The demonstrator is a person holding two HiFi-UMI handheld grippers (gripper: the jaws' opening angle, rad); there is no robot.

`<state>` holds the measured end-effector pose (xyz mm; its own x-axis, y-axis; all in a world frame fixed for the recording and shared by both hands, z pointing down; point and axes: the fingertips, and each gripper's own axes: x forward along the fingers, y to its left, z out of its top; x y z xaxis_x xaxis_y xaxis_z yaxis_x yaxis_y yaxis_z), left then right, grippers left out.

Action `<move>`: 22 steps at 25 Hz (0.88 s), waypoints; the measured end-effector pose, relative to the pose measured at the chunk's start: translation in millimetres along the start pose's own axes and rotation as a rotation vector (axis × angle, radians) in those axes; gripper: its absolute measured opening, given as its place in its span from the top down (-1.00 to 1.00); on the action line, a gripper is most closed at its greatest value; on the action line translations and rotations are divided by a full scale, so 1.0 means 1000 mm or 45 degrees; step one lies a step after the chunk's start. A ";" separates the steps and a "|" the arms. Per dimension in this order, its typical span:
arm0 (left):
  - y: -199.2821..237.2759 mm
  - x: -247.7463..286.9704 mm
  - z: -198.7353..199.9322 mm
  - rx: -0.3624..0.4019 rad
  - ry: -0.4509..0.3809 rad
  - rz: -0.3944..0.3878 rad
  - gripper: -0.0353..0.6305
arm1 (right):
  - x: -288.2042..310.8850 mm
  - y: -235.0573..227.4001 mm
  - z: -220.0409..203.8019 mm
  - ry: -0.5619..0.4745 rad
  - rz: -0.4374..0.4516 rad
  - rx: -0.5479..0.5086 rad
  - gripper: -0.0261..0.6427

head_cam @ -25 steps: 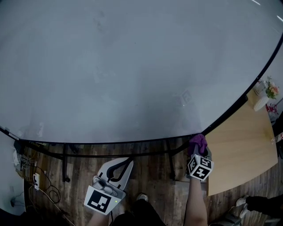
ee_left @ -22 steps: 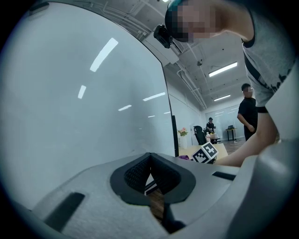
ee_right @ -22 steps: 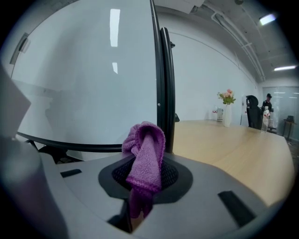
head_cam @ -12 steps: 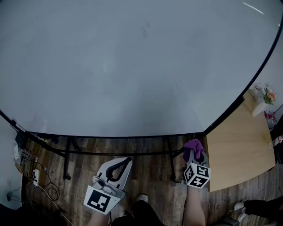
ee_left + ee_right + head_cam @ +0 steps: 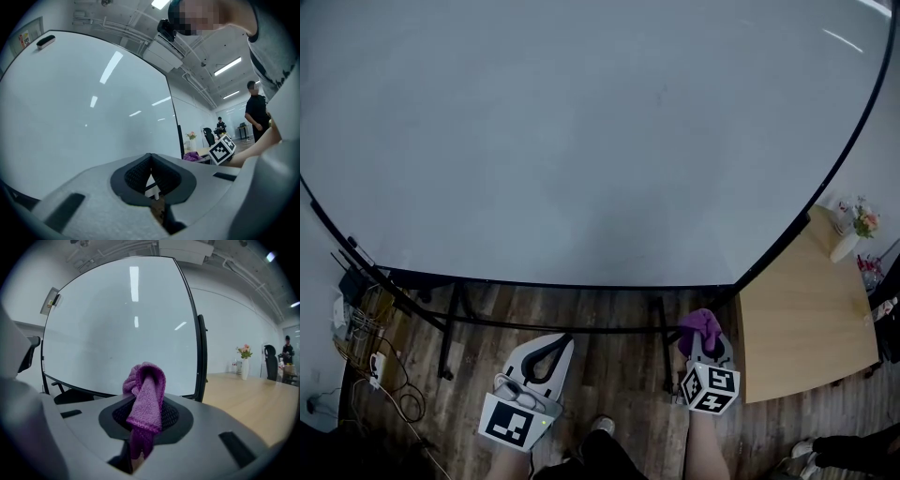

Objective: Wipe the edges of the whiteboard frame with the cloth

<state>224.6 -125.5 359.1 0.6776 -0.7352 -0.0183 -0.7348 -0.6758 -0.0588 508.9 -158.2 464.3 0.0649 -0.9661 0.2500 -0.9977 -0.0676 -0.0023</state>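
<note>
A wooden bench point(image 5: 806, 319) stands just right of the whiteboard point(image 5: 581, 141), carrying one white vase point(image 5: 845, 247) of flowers. Loose cables point(image 5: 366, 352) lie on the wood floor point(image 5: 614, 361) at the left, and the board's black stand legs point(image 5: 661, 342) rise between the two grippers. The single cloth point(image 5: 146, 394) is purple, with a looped weave, bunched into a fold. It is clamped in the closed right gripper point(image 5: 145, 405), below the lower right corner of the thin black frame point(image 5: 581, 284) and apart from it. The left gripper point(image 5: 150, 159) has its jaws pressed together with nothing between them.
</note>
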 end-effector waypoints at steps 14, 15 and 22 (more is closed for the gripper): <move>-0.001 -0.078 0.019 0.049 -0.052 0.087 0.85 | -0.086 0.098 0.043 -0.144 0.227 -0.119 0.73; -0.003 -0.083 0.021 0.060 -0.062 0.092 0.84 | -0.093 0.104 0.046 -0.156 0.244 -0.129 0.73; -0.018 -0.115 0.034 0.049 -0.058 0.110 0.85 | -0.139 0.146 0.061 -0.211 0.354 -0.160 0.73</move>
<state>161.1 -26.7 328.5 0.6134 -0.7866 -0.0702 -0.7892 -0.6071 -0.0932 355.2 -48.4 370.6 -0.2180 -0.9712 0.0958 -0.9715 0.2253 0.0738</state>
